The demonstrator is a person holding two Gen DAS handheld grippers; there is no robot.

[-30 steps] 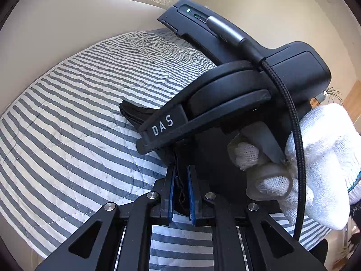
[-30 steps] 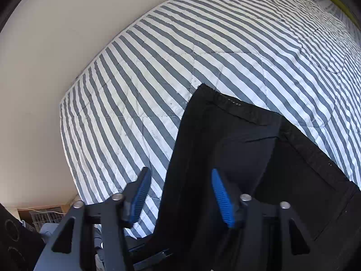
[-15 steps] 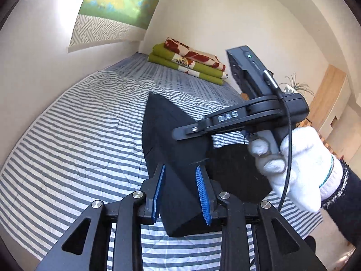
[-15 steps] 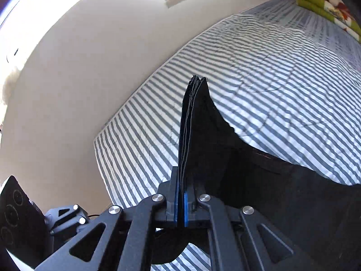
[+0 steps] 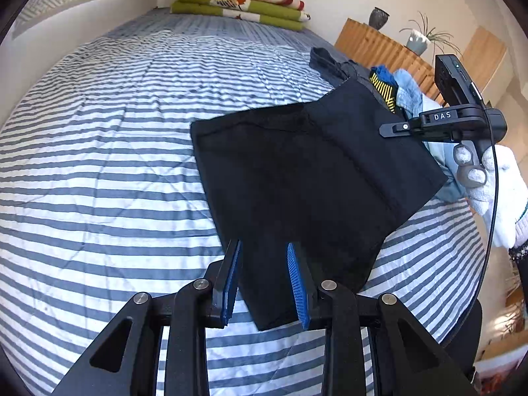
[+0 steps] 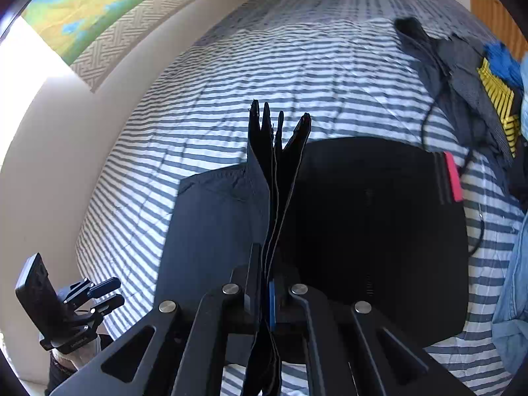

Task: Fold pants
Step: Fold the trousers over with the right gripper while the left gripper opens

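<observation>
Black folded pants [image 5: 313, 178] lie partly lifted over the striped bed [image 5: 99, 165]. My left gripper [image 5: 264, 264] is open, its blue pads [image 5: 297, 280] standing either side of the pants' near corner without pinching it. In the left wrist view my right gripper [image 5: 392, 128], held by a white-gloved hand [image 5: 495, 181], grips the pants' far right edge. The right wrist view shows that right gripper [image 6: 267, 264] shut on several stacked cloth layers [image 6: 277, 165] that stick up between its fingers. The rest of the pants [image 6: 379, 231] spreads below it. The left gripper [image 6: 114, 292] shows at lower left.
A pile of mixed clothes [image 5: 392, 89] lies on the bed's right side, with a dark cord [image 6: 429, 125] trailing from it. Folded green and red blankets [image 5: 241, 0] sit at the bed's head. A wooden dresser [image 5: 379, 46] stands beyond; a wall [image 6: 49, 165] borders the left.
The left jaws, shut on black cloth a second ago, now stand apart. The right jaws closed on the pants' layered edge. Both hands swung across the bed; the pants now hang spread out.
</observation>
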